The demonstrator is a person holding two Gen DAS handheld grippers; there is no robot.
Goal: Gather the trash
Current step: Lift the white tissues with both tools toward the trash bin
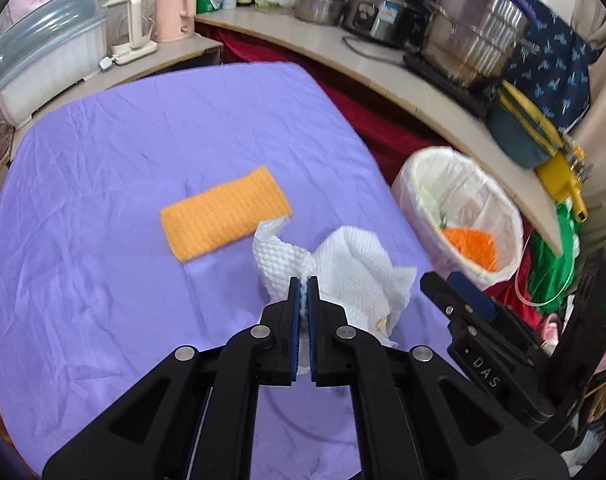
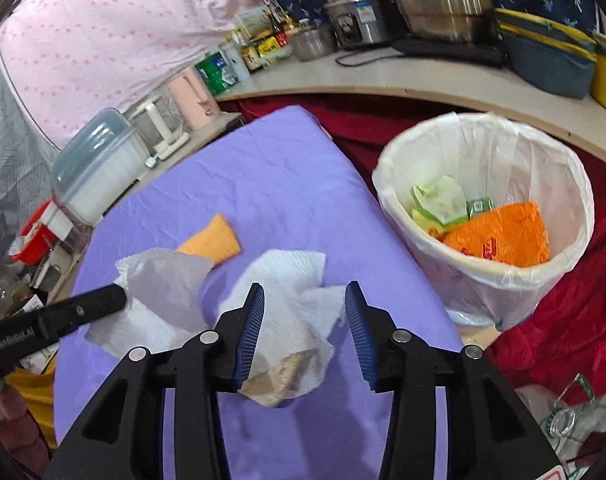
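A crumpled white paper towel (image 1: pixel 355 268) lies on the purple-covered table (image 1: pixel 103 280). My left gripper (image 1: pixel 303 280) is shut on its left fold. In the right wrist view the towel (image 2: pixel 287 320) has a brown-stained lower end, and my right gripper (image 2: pixel 305 300) is open, its fingers on either side of it. The left gripper's finger (image 2: pixel 83 308) enters there from the left, over another fold of towel (image 2: pixel 159 300). A white-lined trash bin (image 2: pixel 575 240) stands right of the table, holding orange and green wrappers (image 2: pixel 503 236). An orange cloth (image 1: pixel 223 212) lies behind the towel.
A curved shelf (image 1: pixel 383 68) behind carries steel pots (image 1: pixel 475 36), a rice cooker, bottles and a pink kettle (image 1: pixel 175 8). A lidded plastic box (image 1: pixel 43 60) sits at the left. Red fabric (image 2: pixel 563 320) covers the floor around the bin. The right gripper's body (image 1: pixel 483 320) is close at the right.
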